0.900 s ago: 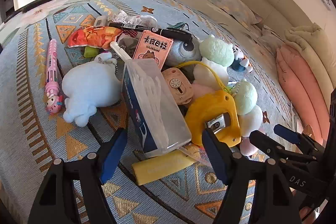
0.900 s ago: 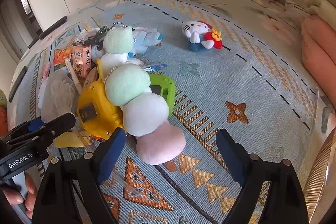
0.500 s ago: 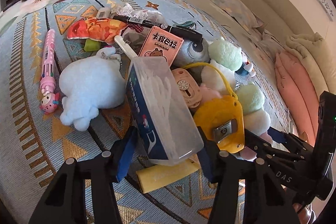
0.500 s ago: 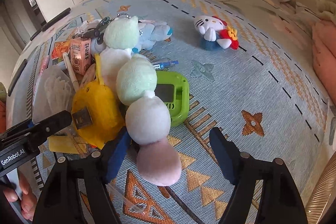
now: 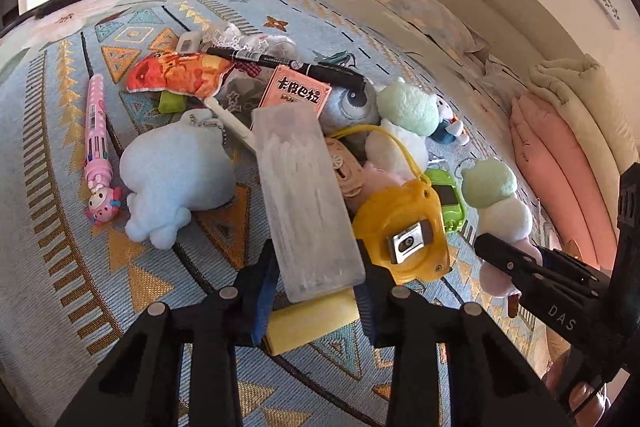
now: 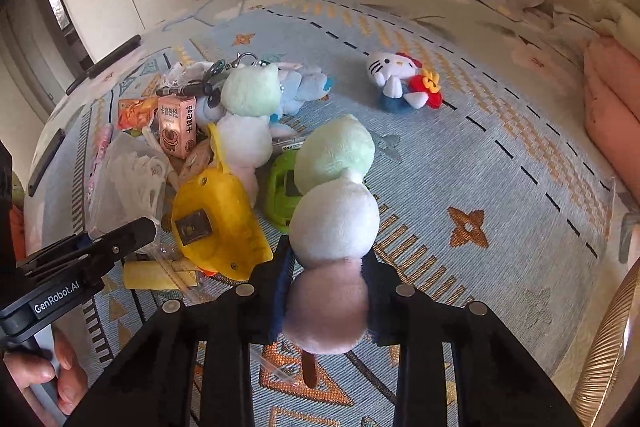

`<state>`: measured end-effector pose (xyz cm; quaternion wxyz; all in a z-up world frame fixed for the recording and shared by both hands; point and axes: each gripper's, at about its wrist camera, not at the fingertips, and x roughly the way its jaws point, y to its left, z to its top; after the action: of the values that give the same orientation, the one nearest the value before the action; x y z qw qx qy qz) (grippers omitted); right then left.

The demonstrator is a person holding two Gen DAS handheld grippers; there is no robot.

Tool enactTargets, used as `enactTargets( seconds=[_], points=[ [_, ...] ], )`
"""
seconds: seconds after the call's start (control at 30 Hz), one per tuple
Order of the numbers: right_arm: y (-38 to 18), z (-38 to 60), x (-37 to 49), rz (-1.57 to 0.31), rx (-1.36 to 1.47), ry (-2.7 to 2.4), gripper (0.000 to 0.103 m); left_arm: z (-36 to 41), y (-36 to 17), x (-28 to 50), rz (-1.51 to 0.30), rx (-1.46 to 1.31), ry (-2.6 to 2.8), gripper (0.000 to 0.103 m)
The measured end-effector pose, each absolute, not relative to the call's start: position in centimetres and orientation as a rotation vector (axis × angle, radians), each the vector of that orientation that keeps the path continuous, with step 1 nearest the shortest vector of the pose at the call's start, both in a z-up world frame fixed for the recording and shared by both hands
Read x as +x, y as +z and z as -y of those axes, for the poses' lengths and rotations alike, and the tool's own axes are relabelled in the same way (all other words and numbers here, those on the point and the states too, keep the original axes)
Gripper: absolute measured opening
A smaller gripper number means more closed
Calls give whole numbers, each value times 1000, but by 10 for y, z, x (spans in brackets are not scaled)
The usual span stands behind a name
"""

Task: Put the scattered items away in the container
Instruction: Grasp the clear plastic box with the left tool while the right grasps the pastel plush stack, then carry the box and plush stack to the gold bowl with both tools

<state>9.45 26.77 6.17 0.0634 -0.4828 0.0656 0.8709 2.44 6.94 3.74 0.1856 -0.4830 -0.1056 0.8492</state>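
My left gripper (image 5: 316, 287) is shut on a clear plastic box (image 5: 306, 203) of white cotton swabs and holds it tilted above the pile. My right gripper (image 6: 326, 291) is shut on a three-ball plush skewer (image 6: 336, 211), green, white and pink, gripping the pink ball. The skewer also shows in the left wrist view (image 5: 498, 203). The left gripper and the box (image 6: 128, 183) show at the left of the right wrist view. No container is clearly in view.
On the patterned bed cover lie a yellow case (image 5: 404, 231), a yellow bar (image 5: 312, 319), a blue plush (image 5: 176, 179), a pink pen (image 5: 96, 143), a pink carton (image 5: 296, 93), a black marker (image 5: 288, 63), a green case (image 6: 282, 187), a Hello Kitty plush (image 6: 400, 81). Pink pillows (image 5: 560, 163) lie right.
Both grippers went from open to shut. The left one closed on the swab box and tipped it up. The right one moved in and closed on the skewer's pink ball.
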Motion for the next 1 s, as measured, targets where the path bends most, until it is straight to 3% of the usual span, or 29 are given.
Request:
enactTargets(
  seconds=[0.63,1.0],
  points=[
    [114,-328,122,-404,-1210,2555,31,-119,99,63,34,-1090,2327,25],
    [134,-421,217,-490,-1070,2322,31,-248,138,95,-128,-986,2068,25]
  ],
)
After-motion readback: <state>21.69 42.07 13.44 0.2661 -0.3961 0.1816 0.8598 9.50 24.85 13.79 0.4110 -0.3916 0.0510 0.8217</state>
